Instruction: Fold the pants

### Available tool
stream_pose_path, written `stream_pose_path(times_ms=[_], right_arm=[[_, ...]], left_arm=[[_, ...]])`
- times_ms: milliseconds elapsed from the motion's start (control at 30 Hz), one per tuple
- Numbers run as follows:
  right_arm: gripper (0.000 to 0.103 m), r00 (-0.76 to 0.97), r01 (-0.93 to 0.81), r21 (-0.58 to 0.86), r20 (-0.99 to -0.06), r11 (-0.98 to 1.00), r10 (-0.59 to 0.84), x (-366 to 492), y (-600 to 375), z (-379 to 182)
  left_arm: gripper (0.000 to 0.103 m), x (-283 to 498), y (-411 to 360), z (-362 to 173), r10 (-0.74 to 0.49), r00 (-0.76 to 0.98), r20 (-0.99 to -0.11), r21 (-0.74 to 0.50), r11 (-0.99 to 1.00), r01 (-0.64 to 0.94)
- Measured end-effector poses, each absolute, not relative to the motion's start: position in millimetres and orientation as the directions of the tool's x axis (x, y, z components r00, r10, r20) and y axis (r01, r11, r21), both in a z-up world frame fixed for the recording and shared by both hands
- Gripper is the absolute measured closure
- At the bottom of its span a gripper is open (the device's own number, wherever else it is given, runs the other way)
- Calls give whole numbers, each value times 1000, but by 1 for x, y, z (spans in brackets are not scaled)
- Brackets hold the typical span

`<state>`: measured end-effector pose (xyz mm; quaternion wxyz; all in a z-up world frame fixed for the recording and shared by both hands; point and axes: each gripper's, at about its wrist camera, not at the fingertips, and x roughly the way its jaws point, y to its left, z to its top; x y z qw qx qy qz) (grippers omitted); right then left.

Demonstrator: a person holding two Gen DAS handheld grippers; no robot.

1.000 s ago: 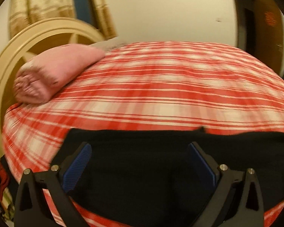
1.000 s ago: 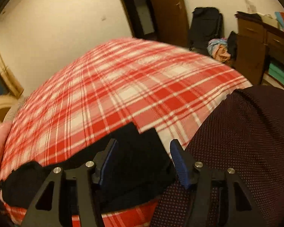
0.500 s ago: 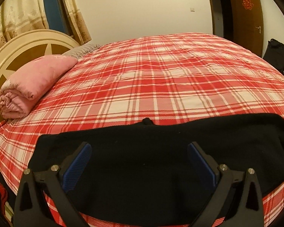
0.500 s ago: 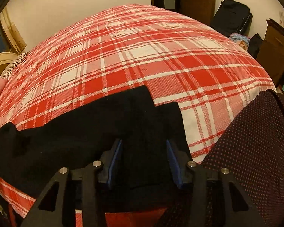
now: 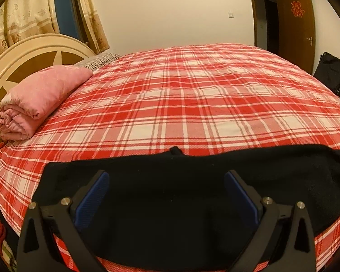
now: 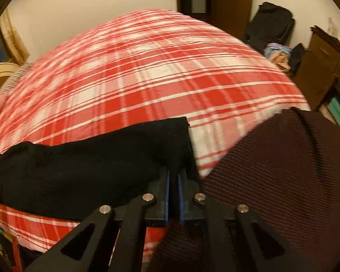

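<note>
Clamping the black pants (image 6: 83,172) at their right end, the right gripper (image 6: 172,181) has just closed; only the left view shows the left gripper (image 5: 165,195) spread above them, near the bed (image 5: 192,104) edge, pink blanket (image 5: 38,99) far left.

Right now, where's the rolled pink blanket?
In the left wrist view, the pink blanket lies at the left end of the plaid bed, against the headboard.

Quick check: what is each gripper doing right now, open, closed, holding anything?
Left gripper: open above the black pants, gripping nothing.
Right gripper: jaws have just been closing, now shut on the pants' edge.
</note>
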<state>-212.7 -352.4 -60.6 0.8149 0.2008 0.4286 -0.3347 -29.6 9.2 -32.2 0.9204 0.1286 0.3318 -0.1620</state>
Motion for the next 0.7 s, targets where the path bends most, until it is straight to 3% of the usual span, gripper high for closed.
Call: stream_pose_path(times_ms=[267, 367, 433, 567, 700], right_arm=[[90, 383, 680, 14, -859, 734, -339, -203, -359, -78], [63, 412, 714, 30, -826, 700, -385, -216, -364, -59], [37, 456, 737, 51, -774, 674, -440, -228, -368, -40], [35, 546, 712, 187, -753, 677, -367, -228, -389, -33], [35, 505, 694, 163, -804, 701, -313, -203, -405, -55]], left_arm=[[0, -34, 4, -35, -222, 726, -651, 140, 905, 402], [0, -33, 5, -35, -214, 729, -650, 145, 906, 396], [0, -30, 7, -35, -213, 726, -654, 137, 910, 390], [0, -28, 7, -35, -220, 721, -657, 117, 915, 386], [0, -32, 8, -31, -230, 727, -646, 112, 914, 389]])
